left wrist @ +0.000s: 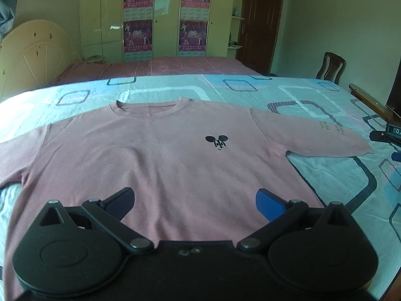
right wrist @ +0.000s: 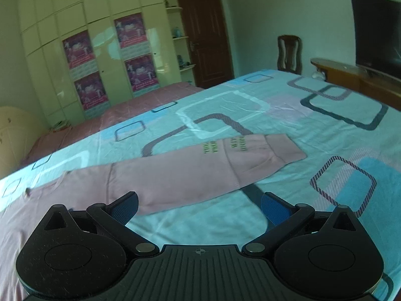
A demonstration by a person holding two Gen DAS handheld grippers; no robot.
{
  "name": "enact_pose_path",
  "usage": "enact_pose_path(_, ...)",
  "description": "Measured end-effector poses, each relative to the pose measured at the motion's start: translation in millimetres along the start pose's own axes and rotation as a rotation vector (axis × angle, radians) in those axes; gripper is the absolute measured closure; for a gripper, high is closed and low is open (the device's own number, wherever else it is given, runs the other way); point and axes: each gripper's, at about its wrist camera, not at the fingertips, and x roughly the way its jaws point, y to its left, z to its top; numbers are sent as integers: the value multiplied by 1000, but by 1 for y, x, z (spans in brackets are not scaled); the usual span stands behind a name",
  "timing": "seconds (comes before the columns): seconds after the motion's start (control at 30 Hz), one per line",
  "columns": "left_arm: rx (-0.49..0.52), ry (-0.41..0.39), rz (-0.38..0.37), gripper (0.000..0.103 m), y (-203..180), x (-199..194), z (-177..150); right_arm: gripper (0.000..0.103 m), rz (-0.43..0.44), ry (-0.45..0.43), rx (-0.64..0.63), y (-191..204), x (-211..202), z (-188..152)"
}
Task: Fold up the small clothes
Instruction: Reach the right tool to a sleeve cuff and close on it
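A pink T-shirt (left wrist: 160,155) lies flat, front up, on the bed, with a small black mouse logo (left wrist: 217,142) on the chest and its collar away from me. My left gripper (left wrist: 195,200) is open and empty above the shirt's lower hem. The right sleeve (right wrist: 225,160), with green lettering, spreads out to the right. My right gripper (right wrist: 199,207) is open and empty, hovering over the sheet just below that sleeve. The right gripper's body also shows at the right edge of the left wrist view (left wrist: 387,135).
The bed has a light blue sheet (right wrist: 313,135) with square patterns. A second bed with a pink cover (left wrist: 175,69) lies beyond. A wardrobe with posters (left wrist: 165,17), a brown door (right wrist: 205,35), a wooden chair (right wrist: 289,52) and a TV (right wrist: 376,32) on a wooden bench line the room.
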Motion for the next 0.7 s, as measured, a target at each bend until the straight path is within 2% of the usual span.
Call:
enact_pose_path(0.07, -38, 33, -4, 1, -12, 18, 7, 1, -8, 8, 65, -35, 25, 17)
enact_pose_path(0.13, -30, 61, 18, 1, -28, 35, 14, 4, -12, 17, 110, -64, 48, 30)
enact_pose_path(0.17, -23, 66, 27, 1, -36, 42, 18, 32, -2, 28, 134, -78, 59, 35)
enact_pose_path(0.2, -17, 67, 34, 1, -46, 47, 22, 45, -2, 54, 162, -90, 70, 39)
enact_pose_path(0.23, -12, 67, 38, 1, -54, 51, 26, 49, -2, 71, 191, -101, 80, 41)
enact_pose_path(0.47, 34, 98, 50, 1, -100, 69, 40, 49, 56, 140, 354, -149, 109, 37)
enact_pose_path(0.63, 36, 108, 61, 1, -111, 73, 44, 49, 86, 123, 392, -165, 111, 39)
enact_pose_path(0.67, 34, 106, 61, 1, -111, 74, 45, 50, 86, 121, 387, -166, 111, 40)
enact_pose_path(0.7, 34, 106, 65, 1, -111, 73, 45, 59, 79, 122, 377, -166, 110, 41)
